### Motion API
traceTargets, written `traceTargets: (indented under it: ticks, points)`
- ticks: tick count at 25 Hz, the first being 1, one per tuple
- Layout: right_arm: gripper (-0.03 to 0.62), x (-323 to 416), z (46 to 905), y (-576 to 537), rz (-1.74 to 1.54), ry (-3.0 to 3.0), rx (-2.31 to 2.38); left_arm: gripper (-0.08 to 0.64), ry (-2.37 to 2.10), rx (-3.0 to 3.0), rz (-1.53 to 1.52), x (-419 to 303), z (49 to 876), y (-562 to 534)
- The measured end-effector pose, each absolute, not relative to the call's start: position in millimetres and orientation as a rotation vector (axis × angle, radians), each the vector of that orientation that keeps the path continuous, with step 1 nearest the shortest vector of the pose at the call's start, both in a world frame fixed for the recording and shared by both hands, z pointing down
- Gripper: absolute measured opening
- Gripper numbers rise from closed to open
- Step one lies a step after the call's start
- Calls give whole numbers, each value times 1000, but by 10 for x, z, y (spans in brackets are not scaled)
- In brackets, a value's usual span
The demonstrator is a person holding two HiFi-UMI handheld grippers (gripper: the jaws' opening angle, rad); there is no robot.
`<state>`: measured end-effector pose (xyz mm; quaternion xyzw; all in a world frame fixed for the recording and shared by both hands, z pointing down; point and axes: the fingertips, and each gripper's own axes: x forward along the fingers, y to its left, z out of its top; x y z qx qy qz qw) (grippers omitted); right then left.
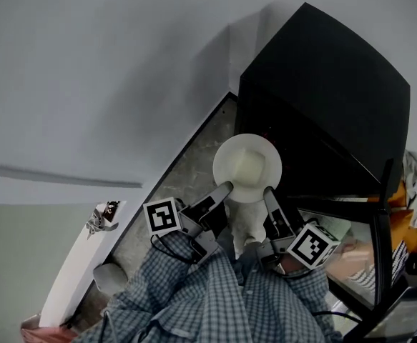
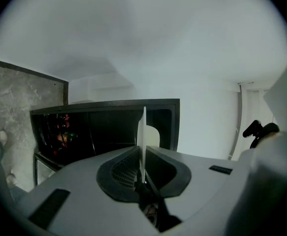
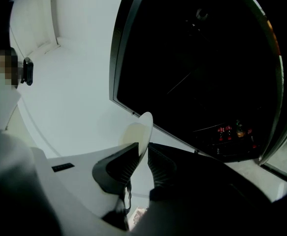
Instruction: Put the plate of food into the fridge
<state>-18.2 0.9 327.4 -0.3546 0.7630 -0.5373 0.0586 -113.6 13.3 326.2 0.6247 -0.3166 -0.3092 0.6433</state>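
1. The plate (image 1: 247,168) is white and round. It is held in the air between the two grippers, just in front of the dark opening of the fridge (image 1: 337,98).
2. The food (image 1: 249,166) is a pale block in the middle of the plate.
3. From the head view I cannot tell whether the far rim of the plate has passed the fridge's front edge.
4. The left gripper (image 1: 226,189) is clamped on the near-left rim. In the left gripper view its jaws press on the plate (image 2: 143,127), seen edge-on and upright, with the food (image 2: 153,136) showing as a pale lump on the plate's right face.
5. The right gripper (image 1: 269,194) is clamped on the near-right rim. In the right gripper view its jaws pinch the plate (image 3: 144,129), which tilts a little to the right.
6. Each gripper carries a marker cube, the left cube (image 1: 162,216) and the right cube (image 1: 313,246).
7. Checked sleeves (image 1: 215,299) show behind the grippers.
8. The fridge is black, and its glass door (image 1: 351,263) stands swung out on the right.
9. Small red and green items (image 2: 62,132) sit on a shelf inside; they show again in the right gripper view (image 3: 234,131).
10. The fridge stands on a grey stone-patterned floor (image 1: 194,170), next to a white wall (image 1: 108,84).
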Motion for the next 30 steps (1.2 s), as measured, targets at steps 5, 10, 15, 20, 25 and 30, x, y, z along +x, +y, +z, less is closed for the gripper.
traceTargets:
  ticks: [5,10,15,20,25,30]
  points:
    - [65,-68,3390,-46,-1624,2237,-1194,32,-655,1435,-612,-1046,3371,-17]
    - [65,-27,3508,-53,-1613,2148,-1257,32,-595,1434,-545,-987,3485,-97]
    - [66,-60,3582,7,-1604,2114,-1344,32,-558,1438,-511,-1029,3563,-82]
    - [66,-14,3723,-6,-1596,2100,-1333,32,-556,1406,-500,-968,3745,-84]
    - [66,118,3902,-79,-1588,2088,-1364,32,-543,1423,-458,-855,3938,-182]
    - [66,296,4047,-177,-1569,2073,-1410,32,-529,1441,-454,-680,4093,-293]
